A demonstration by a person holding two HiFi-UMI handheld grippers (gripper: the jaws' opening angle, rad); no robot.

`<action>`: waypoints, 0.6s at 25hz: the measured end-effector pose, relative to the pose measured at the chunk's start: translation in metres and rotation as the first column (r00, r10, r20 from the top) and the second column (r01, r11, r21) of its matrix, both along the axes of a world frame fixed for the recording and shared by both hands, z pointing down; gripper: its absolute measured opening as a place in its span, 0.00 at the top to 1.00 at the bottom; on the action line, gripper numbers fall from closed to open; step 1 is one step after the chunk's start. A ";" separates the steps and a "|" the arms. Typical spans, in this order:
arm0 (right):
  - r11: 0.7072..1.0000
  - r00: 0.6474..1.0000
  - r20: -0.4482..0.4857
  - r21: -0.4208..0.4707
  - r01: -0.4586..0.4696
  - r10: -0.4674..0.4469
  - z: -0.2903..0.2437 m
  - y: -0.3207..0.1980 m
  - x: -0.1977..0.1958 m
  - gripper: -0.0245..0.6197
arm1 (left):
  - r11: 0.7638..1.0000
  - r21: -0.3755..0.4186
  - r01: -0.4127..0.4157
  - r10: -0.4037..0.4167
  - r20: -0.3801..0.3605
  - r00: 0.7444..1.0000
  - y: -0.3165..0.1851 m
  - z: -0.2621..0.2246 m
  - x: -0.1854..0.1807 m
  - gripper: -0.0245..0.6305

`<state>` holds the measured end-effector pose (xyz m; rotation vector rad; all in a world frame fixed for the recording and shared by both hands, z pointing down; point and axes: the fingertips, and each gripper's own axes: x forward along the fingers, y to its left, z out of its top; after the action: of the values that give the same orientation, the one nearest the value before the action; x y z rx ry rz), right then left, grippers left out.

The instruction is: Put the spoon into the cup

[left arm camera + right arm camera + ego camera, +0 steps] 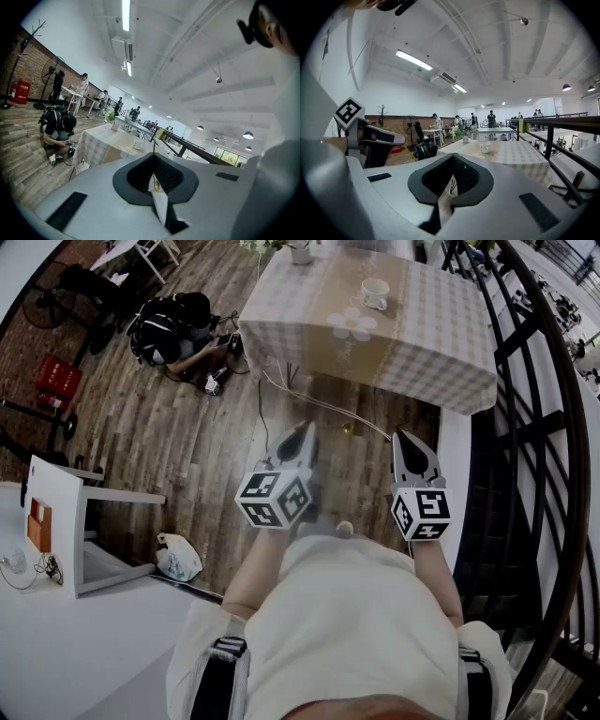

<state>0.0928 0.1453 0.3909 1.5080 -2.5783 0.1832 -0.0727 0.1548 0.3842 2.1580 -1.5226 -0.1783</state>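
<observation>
A white cup (375, 293) stands on a table with a checked cloth (441, 352), far ahead of me, beside a white flower-shaped piece (352, 324). The cup also shows small in the left gripper view (137, 145) and in the right gripper view (485, 147). I cannot make out a spoon in any view. My left gripper (305, 427) and right gripper (403, 435) are held side by side in front of my body, over the wooden floor and well short of the table. Both are shut with nothing between the jaws (153, 155) (453, 156).
A person crouches by a dark backpack (173, 329) on the floor left of the table. Cables (309, 399) trail from the table's near edge. A black railing (530, 427) runs along the right. A white stand (56, 521) and a plastic bag (178, 557) sit at the left.
</observation>
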 end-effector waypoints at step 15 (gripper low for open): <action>1.000 1.000 -0.018 -0.016 0.024 -0.024 0.002 0.034 0.007 0.96 | 1.000 -0.020 0.003 -0.004 -0.031 1.000 0.036 0.003 0.016 0.96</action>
<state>0.0997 0.1796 0.3924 1.4658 -2.5736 0.1867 -0.0571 0.1904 0.3870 2.1278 -1.5044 -0.1967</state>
